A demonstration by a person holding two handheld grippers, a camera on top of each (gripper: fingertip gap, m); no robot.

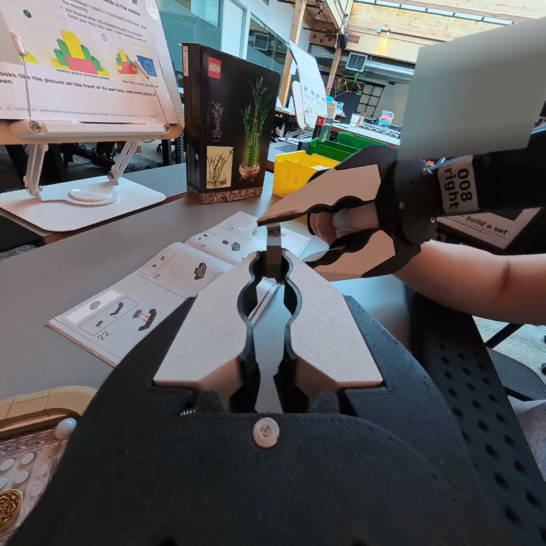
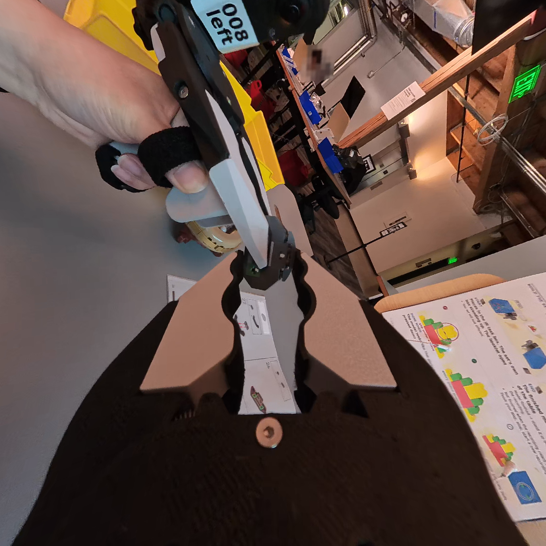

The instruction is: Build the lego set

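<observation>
My left gripper [image 1: 271, 254] is shut on a small dark grey Lego assembly [image 1: 273, 245] and holds it upright above the open instruction booklet [image 1: 165, 283]. My right gripper [image 1: 285, 240] comes in from the right with its jaws apart. Its upper fingertip [image 1: 266, 218] rests on the top of the assembly. In the right wrist view the assembly [image 2: 274, 266], with a small green part on it, sits between my right gripper's [image 2: 267, 258] spread tips. The left gripper's pale finger [image 2: 245, 212] reaches down onto it. I cannot tell whether the lower right finger touches it.
The Lego box [image 1: 230, 124] stands behind the booklet. A yellow bin [image 1: 298, 171] and a green bin [image 1: 339, 144] are at the back right. A stand with a printed sheet [image 1: 82, 74] is at the back left. A tan partial build [image 1: 29, 413] lies near left. My two grippers' fingertips are within a few centimetres of each other. From either gripper's tips it is about 15 cm to the tan partial build [image 1: 29, 413].
</observation>
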